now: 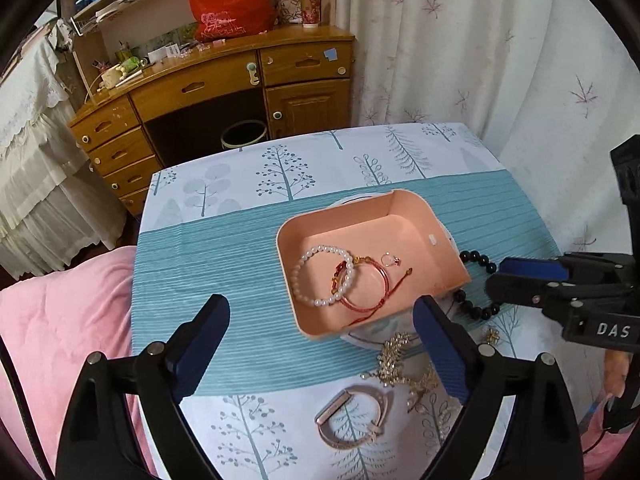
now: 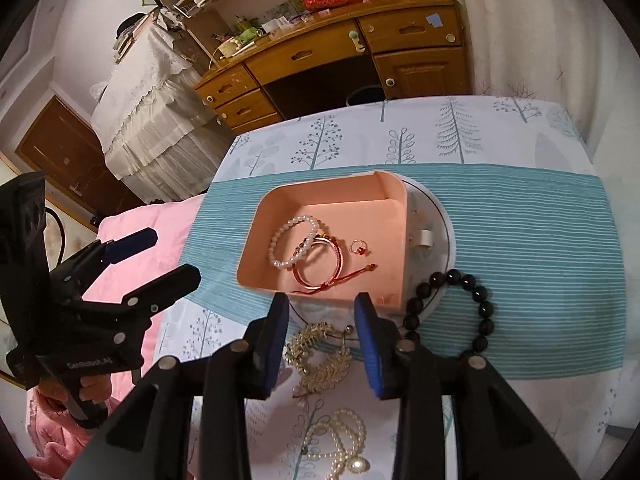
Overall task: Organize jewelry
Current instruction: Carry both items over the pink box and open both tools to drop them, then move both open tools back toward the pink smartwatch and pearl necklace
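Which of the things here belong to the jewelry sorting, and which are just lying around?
Job:
pink tray
pearl bracelet
red bangle
ring
black bead bracelet
gold leaf piece
pearl necklace
watch band

Lying about:
red bag
paper cup
bin

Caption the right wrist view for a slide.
Open right gripper poised above a gold leaf necklace, near a pink tray holding bracelets.

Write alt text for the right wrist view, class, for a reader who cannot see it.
A pink tray on a tree-print tablecloth holds a white bead bracelet, a red bangle and a ring. The right gripper stands open above a gold necklace, beside a black bead bracelet.
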{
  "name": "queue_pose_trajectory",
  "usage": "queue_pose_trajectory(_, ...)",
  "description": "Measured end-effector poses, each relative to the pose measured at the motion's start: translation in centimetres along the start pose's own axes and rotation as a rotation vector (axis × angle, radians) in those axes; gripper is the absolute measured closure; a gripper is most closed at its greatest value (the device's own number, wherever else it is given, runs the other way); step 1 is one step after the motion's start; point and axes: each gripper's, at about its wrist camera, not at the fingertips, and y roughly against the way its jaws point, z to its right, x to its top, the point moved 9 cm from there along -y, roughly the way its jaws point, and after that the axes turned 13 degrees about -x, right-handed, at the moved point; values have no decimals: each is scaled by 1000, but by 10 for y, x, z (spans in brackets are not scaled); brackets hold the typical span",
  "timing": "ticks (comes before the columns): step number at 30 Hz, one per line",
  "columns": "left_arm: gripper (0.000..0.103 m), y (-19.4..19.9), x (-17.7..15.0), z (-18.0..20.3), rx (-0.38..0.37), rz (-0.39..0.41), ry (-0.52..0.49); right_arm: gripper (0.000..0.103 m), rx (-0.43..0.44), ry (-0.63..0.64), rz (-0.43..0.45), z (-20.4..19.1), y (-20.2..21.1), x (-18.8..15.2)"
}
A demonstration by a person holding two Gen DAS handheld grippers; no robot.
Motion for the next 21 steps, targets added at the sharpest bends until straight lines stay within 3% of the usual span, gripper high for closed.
queue_pose_trajectory(5, 4, 9, -14, 7, -3, -5, -3, 61, -54, 33, 16, 0, 18, -16)
queue_pose_trajectory(21, 4, -7, -90, 10, 27, -109, -14, 60, -46, 40, 7, -1, 20, -98)
